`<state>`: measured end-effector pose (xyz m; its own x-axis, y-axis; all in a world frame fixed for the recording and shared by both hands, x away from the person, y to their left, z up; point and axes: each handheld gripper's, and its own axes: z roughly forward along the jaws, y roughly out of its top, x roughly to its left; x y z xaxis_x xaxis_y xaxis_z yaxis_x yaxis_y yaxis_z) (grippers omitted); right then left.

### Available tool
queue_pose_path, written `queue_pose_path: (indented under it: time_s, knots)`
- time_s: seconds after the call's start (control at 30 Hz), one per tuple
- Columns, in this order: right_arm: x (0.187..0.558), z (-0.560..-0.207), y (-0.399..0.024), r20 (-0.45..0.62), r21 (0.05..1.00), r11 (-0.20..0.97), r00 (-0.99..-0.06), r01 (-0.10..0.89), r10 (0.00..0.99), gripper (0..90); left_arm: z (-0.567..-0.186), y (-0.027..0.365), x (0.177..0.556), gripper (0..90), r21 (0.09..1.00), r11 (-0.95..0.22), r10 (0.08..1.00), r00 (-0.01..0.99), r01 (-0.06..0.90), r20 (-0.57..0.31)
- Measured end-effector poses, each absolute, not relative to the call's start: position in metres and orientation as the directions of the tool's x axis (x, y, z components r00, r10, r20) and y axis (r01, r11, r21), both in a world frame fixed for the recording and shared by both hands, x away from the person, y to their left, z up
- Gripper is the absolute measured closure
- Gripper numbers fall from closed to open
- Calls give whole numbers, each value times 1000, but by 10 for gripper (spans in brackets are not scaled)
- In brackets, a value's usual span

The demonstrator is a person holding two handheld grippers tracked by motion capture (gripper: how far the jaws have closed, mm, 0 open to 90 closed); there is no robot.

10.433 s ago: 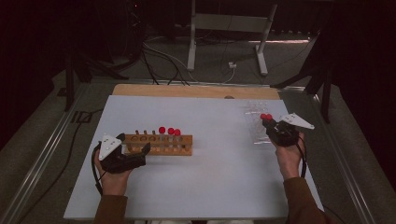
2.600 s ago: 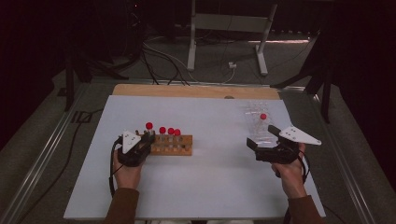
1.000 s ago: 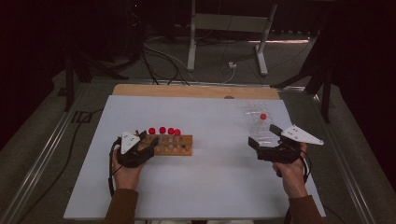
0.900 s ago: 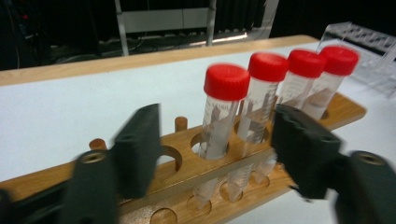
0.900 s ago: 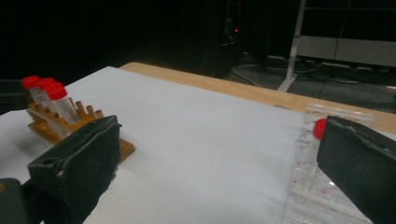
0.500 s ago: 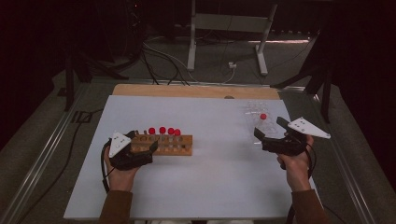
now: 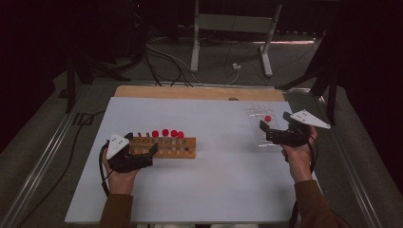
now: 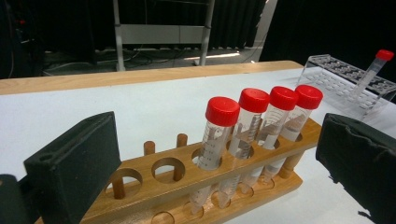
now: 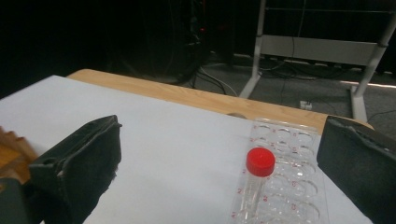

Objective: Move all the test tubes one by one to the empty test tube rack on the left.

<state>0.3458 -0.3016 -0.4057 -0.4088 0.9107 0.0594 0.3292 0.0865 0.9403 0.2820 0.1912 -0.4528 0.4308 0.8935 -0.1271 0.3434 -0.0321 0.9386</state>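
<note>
Four red-capped tubes (image 8: 261,126) stand upright in a row in the wooden rack (image 7: 166,147), which sits toward the left edge of the white worktop (image 7: 223,180); the left gripper (image 7: 142,154) rests at the rack's left end, its jaws having just been opening and now spread wide, pinching nothing, with the rack's empty holes between them. One more red-capped tube (image 9: 258,175) stands in the clear plastic rack (image 9: 299,196) near the right edge; the right gripper (image 7: 268,130) is just beside it, jaws spread, apart from the tube.
</note>
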Motion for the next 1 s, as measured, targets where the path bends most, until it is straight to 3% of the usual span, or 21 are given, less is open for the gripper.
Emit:
queue_pose_path:
  time_s: [0.4,0.57,0.73,1.0]
  knots:
    - [374,-426,-306,69,909,87,-354,407,933,86,-454,191,283,6,938,-23,895,426,346,-135]
    - [383,-437,-309,78,891,84,-334,446,939,205,-454,189,283,6,937,-26,894,428,348,-134]
    - [387,-446,-310,75,883,90,-328,461,942,427,-455,189,284,6,936,-24,894,426,351,-137]
    - [393,-456,-309,83,865,91,-319,494,944,577,-456,190,284,6,936,-23,895,424,352,-137]
